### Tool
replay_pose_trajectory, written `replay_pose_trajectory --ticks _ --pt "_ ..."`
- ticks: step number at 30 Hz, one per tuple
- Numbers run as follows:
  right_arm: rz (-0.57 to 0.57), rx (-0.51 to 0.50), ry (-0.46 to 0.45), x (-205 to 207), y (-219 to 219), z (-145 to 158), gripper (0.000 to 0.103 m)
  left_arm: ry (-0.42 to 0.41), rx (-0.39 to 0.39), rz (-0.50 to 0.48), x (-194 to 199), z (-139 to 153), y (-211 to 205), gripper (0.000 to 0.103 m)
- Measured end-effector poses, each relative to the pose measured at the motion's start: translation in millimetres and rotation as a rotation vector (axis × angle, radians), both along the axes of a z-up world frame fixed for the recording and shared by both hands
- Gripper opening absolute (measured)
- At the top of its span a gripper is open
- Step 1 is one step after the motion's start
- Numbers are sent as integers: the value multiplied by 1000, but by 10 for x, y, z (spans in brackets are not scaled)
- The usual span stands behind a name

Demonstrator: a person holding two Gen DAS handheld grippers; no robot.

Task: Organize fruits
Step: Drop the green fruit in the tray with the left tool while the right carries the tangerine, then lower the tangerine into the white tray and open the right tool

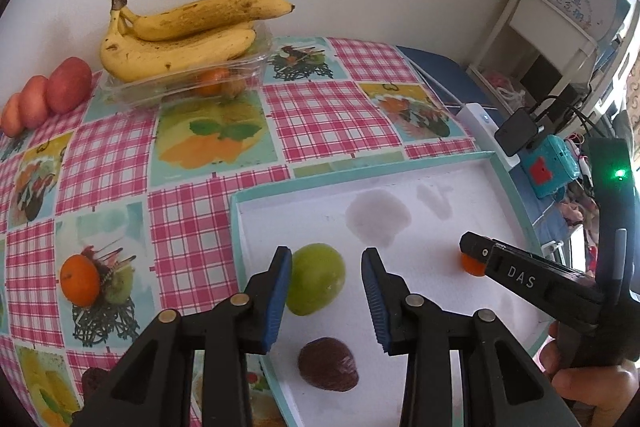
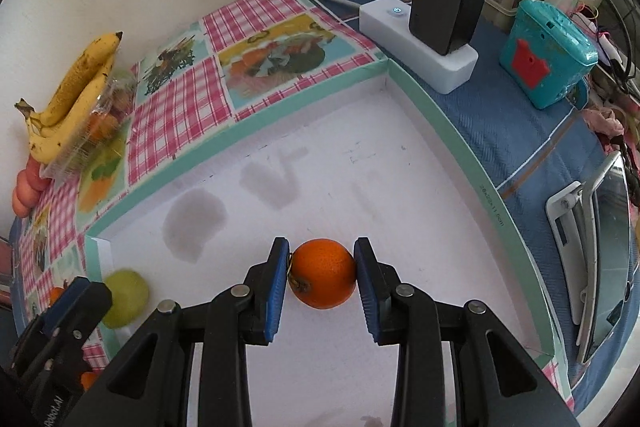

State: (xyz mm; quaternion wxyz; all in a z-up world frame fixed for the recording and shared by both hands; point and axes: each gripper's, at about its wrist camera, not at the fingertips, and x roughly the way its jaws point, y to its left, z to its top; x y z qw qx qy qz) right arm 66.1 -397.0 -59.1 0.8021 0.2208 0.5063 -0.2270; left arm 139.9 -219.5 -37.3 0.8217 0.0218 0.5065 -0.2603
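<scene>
1. Nearest us, the right gripper (image 2: 322,277) has its blue pads touching both sides of the small orange (image 2: 324,273). The jaws are narrowed to the fruit's width, so we judge it gripped. The orange sits low over the white floor of the shallow teal-edged tray (image 2: 416,95); whether it rests there or hangs just above, we cannot tell.
2. To do this step well, we keep the squeeze gentle and centred on the fruit's widest part, with the stem end (image 2: 300,285) clear of the left pad, so that it does not roll out.
3. The left gripper (image 1: 326,291) stands wide open and holds nothing. A green fruit (image 1: 316,279), perhaps a plum or small apple, lies against its left pad inside the tray's near left corner, and a dark brown wrinkled fruit (image 1: 328,369) lies below it.
4. If we are setting the orange down, we choose a bare part of the tray well apart from those two, lower until it touches, then open slowly.
5. Farther off, on the checked tablecloth (image 1: 192,227), a clear plastic box (image 1: 184,83) holds more small oranges under a bunch of bananas (image 1: 180,39), with reddish fruits (image 1: 48,95) beside it near the wall. These probably wait their turn.
</scene>
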Motion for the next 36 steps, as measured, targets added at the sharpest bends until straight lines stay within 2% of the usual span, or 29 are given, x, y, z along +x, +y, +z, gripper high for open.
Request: replay_pose_trajectory --ticks 11,13,15,16,17,18,20,23,25,30,32,36 --pt "15 -18 14 46 7 7 36 -12 7 25 6 112 82 40" --pt "15 -24 17 43 8 23 41 -16 16 38 9 156 125 40" --pt "11 -25 13 31 5 53 55 -16 31 61 21 190 178 40" --pt "12 -25 10 24 6 68 57 -12 39 77 30 202 216 41" --pt "13 -27 8 18 9 82 59 -6 50 97 43 206 262 44" --pt "12 -31 7 11 14 97 67 -1 62 112 51 204 302 47" --pt "7 -39 2 -5 24 118 77 5 91 151 69 192 399 60" --pt "13 -28 -4 -22 50 125 78 18 118 209 87 155 583 62" --pt "18 -32 0 -28 84 122 85 26 123 241 89 133 685 66" --pt "32 -33 -13 -73 179 144 86 33 133 318 67 102 959 79" --pt "36 -34 -21 -102 224 163 86 30 138 346 48 107 1063 87" --pt "44 -54 -25 -151 339 210 87 14 145 385 5 144 1218 93"
